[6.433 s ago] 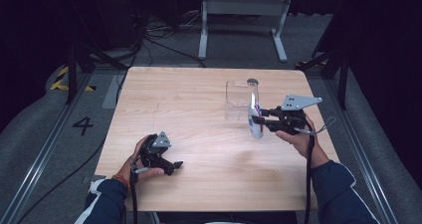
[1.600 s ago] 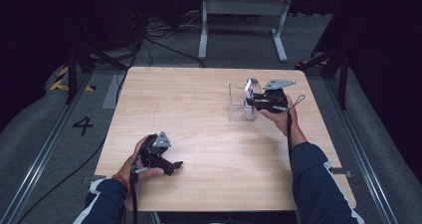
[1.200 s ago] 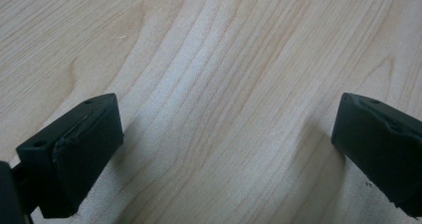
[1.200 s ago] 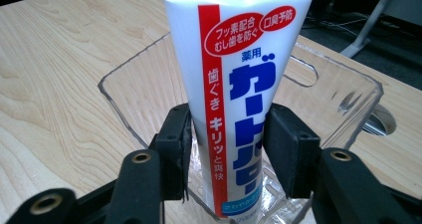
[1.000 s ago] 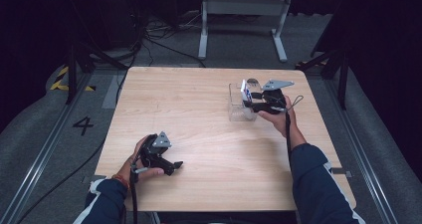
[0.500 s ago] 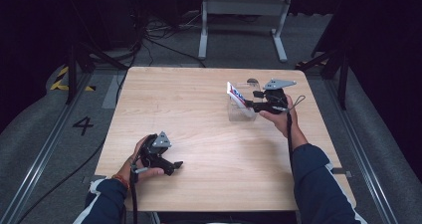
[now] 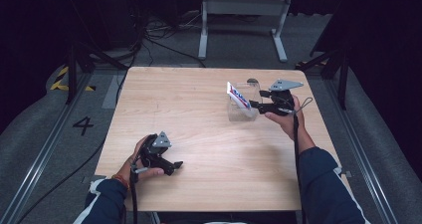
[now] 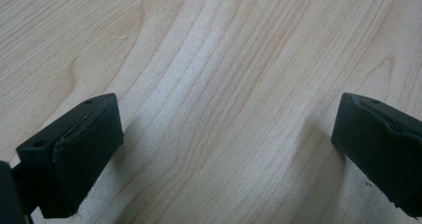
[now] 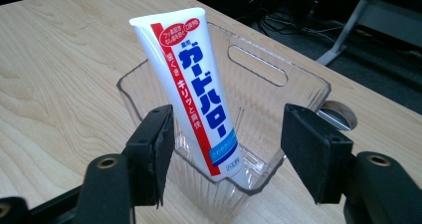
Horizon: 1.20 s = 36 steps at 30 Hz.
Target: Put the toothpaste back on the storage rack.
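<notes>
A white toothpaste tube with red and blue print stands cap down in a clear plastic bin, leaning on its left wall. From above, the tube sticks out of the bin at the table's right rear. My right gripper is open, its jaws wide on either side of the tube's lower end and touching neither tube nor bin. In the high view the right gripper sits just right of the bin. My left gripper lies on the table at the front left; its open jaws hold nothing.
The wooden table is bare between the two hands. A round cable hole lies just behind the bin. Beyond the table's far edge are a metal stand and floor cables.
The right gripper carried the tube to the bin, lowered it in and let go. Its jaws now stand open and slightly drawn back. The left gripper has not moved.
</notes>
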Tool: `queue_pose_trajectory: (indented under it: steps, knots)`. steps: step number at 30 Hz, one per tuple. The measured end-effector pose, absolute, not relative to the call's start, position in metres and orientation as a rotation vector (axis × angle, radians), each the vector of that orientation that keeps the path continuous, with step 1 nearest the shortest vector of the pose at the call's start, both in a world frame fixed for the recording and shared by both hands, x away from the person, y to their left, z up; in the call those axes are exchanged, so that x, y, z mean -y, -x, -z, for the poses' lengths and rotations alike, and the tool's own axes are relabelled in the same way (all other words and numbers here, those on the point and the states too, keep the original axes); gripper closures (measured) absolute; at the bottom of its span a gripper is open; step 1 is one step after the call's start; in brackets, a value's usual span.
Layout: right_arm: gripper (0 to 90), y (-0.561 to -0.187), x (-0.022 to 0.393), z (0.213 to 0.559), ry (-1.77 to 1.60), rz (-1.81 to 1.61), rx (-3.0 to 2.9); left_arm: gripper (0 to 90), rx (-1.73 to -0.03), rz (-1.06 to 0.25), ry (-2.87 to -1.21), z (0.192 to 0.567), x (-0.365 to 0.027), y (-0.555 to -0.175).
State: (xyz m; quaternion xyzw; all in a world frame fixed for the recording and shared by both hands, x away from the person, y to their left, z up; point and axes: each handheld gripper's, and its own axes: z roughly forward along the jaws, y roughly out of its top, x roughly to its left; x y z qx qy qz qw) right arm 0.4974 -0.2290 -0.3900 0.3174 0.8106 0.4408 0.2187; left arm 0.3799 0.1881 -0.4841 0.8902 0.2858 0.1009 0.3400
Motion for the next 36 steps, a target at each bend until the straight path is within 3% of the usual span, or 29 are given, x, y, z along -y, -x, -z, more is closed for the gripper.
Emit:
queue_pose_trajectory:
  steps: [31, 36]
  knots:
    - [34.2, -0.445, 0.236, 0.393, -0.735, -1.013, -2.347, 0.2, -0.745, -0.265, -2.312, 0.484, -0.188, -0.380]
    - [30.1, -0.433, 0.238, 0.397, -0.710, -0.984, -2.359, 0.2, -0.751, -0.268, -2.314, 0.484, -0.188, -0.379]
